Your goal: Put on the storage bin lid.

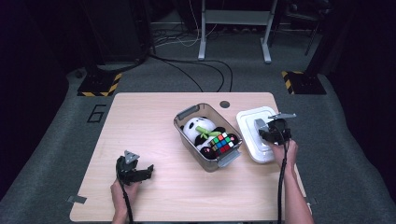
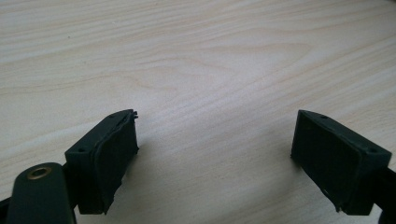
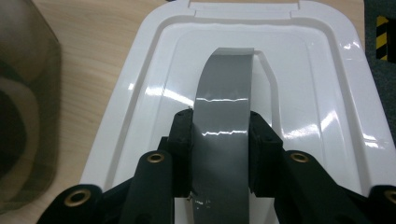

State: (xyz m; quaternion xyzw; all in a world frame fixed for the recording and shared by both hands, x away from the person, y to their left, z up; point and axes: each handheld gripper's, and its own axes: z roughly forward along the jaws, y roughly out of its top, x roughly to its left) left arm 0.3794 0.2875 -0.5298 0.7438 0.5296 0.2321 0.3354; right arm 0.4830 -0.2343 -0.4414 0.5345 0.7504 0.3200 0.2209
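Observation:
A white plastic lid [image 1: 252, 140] lies on the wooden table [image 1: 140, 126], right of a clear bin [image 1: 186, 115]. The bin holds a panda plush [image 1: 195, 129] and a colourful puzzle cube [image 1: 222, 143]. My right gripper [image 1: 268, 132] is over the lid, shut on its grey strap handle [image 3: 225, 88]; both pads [image 3: 183, 140] press the strap's sides above the white lid [image 3: 322, 93]. My left gripper [image 1: 140, 171] rests low near the table's front left. Its jaws stand wide apart over bare wood, so the left gripper [image 2: 215, 140] is open and holds nothing.
The bin's smoky wall [image 3: 28, 116] stands close to the lid's left side in the right gripper view. A round cable hole [image 1: 224, 104] sits near the table's far edge. Beyond the table are cables and desk legs [image 1: 203, 32] on grey floor.

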